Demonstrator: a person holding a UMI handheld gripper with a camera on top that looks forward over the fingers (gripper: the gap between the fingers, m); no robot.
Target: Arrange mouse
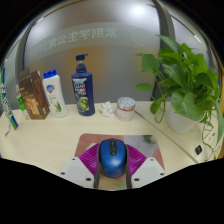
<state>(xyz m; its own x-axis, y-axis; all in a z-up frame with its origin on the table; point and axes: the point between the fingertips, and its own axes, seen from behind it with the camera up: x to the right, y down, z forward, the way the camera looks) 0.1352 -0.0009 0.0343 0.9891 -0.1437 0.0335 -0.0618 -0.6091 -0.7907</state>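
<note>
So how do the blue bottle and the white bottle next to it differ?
The blue bottle is taller and dark, with a pump top; the white bottle is shorter and pale, with a blue cap. The white bottle stands beside the brown carton, the blue bottle nearer the small jar. Both stand upright at the table's far edge, beyond the mouse between the gripper fingers.

Pale tabletop (pixel 60 140); frosted glass wall (pixel 90 35) behind
</note>
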